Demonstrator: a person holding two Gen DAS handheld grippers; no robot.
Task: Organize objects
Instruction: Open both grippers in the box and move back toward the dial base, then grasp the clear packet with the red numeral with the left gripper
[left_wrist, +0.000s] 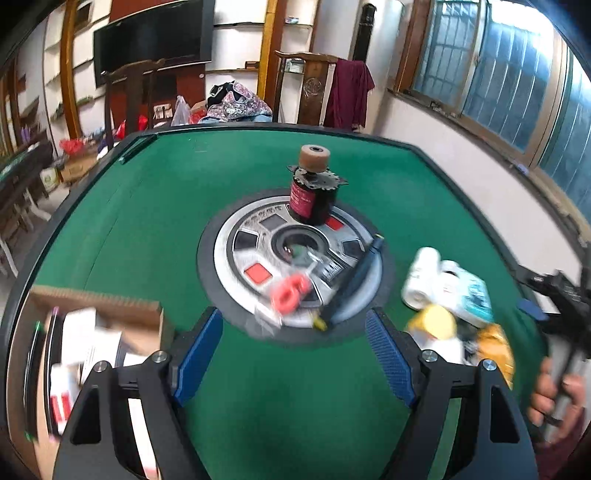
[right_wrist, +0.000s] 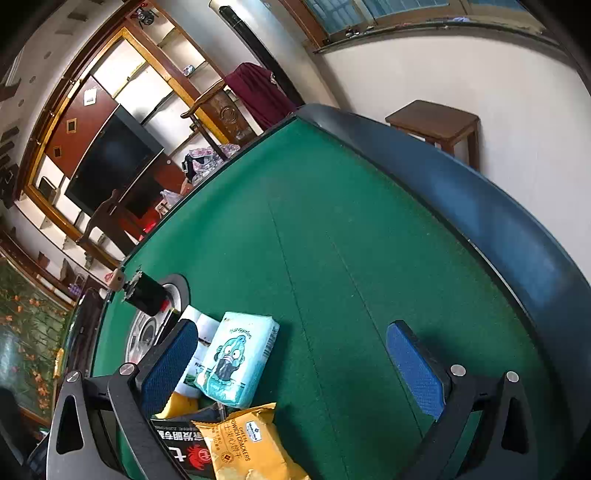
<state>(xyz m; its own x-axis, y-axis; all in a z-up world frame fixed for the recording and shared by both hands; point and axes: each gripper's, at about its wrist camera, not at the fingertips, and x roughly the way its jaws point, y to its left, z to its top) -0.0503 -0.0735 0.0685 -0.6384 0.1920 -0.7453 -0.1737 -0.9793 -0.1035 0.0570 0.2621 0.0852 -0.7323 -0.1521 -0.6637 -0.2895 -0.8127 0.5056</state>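
My left gripper (left_wrist: 293, 326) is open and empty above the green table (left_wrist: 166, 206), short of the round centre panel (left_wrist: 255, 236). On the panel stand a black motor with a tan roller (left_wrist: 313, 188), a red clip in a clear bag (left_wrist: 290, 291) and a dark blue pen-like tool (left_wrist: 354, 280). A cardboard box (left_wrist: 96, 332) with white packs sits at the lower left. My right gripper (right_wrist: 291, 343) is open and empty over a pile: a light blue tissue pack (right_wrist: 236, 358), a yellow cracker bag (right_wrist: 243, 443), a black packet (right_wrist: 181, 446) and a white bottle (right_wrist: 201, 325).
The same pile shows at the right in the left wrist view, with a white roll (left_wrist: 421, 280). The person's hand (left_wrist: 554, 391) holds the other gripper at the right edge. The table's dark padded rim (right_wrist: 480, 206) runs along the right. Chairs and a wooden stool (right_wrist: 436, 122) stand beyond the table.
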